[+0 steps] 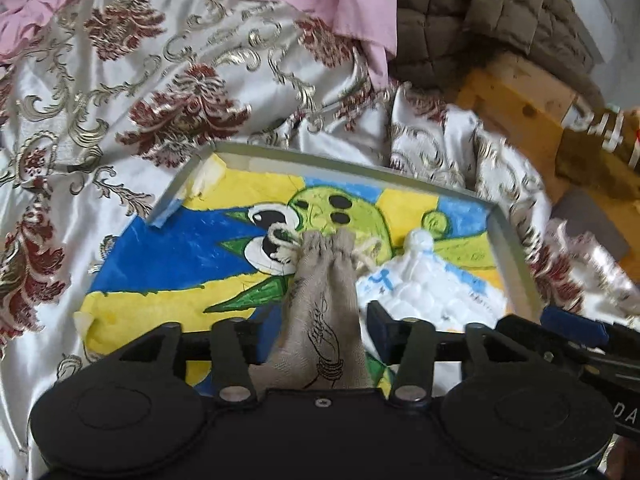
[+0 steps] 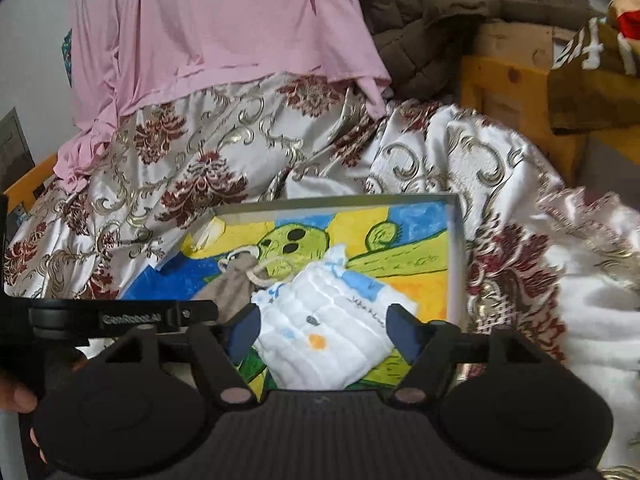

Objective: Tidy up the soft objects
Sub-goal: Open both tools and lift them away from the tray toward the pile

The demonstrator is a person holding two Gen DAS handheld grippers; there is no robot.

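A shallow grey-rimmed tray (image 1: 340,168) with a yellow, blue and green cartoon lining lies on the bed. In the left wrist view a beige drawstring pouch (image 1: 320,280) lies in the tray between the fingers of my left gripper (image 1: 320,320), which is open; its pads stand just off the pouch. A white quilted pouch (image 2: 320,332) with blue trim lies beside it to the right, also in the tray (image 2: 332,202). My right gripper (image 2: 322,324) is open with the white pouch between its fingers. The beige pouch (image 2: 236,284) shows left of it.
A floral white, gold and maroon satin cover (image 1: 160,92) surrounds the tray. A pink garment (image 2: 224,32) and a brown quilted jacket (image 2: 440,20) lie behind. Yellow wooden furniture (image 1: 512,112) stands at the right. A hand (image 2: 16,400) shows at the lower left.
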